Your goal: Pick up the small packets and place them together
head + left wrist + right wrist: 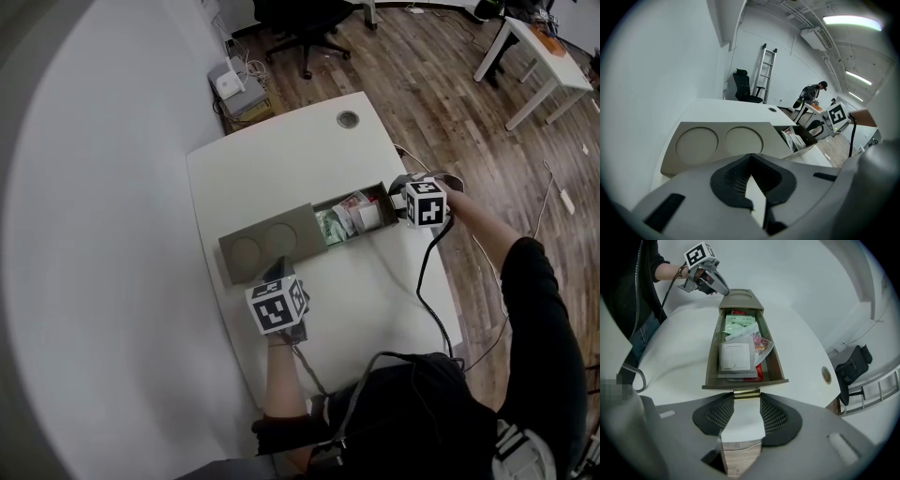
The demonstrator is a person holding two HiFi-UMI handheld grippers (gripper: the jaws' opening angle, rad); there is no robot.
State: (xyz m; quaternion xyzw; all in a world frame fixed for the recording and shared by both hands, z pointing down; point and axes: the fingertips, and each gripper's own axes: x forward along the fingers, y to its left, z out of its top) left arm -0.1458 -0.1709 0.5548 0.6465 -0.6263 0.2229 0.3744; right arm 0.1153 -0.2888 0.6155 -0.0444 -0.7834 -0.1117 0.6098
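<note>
Packets (pixel 740 341) are piled in the open drawer (pixel 710 357) mid-worktop (pixel 281 169). Right tongs (pixel 746 399) clamp its brass handle (pixel 746 393), likely for pulling it out. Left tongs (pixel 749 161), closed and empty, seem to brace the box (pixel 717 140).

Black sleeves (pixel 536 309), black-and-white marker cubes (pixel 425 202)

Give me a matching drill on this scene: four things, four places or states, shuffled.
1 left gripper
2 right gripper
3 white packet
4 green packet

A closed on the drawer handle
B on top of the pile at the handle end of the drawer
C jaws together, empty
D farther in, toward the tan box

Pairs: 1-C, 2-A, 3-B, 4-D
</note>
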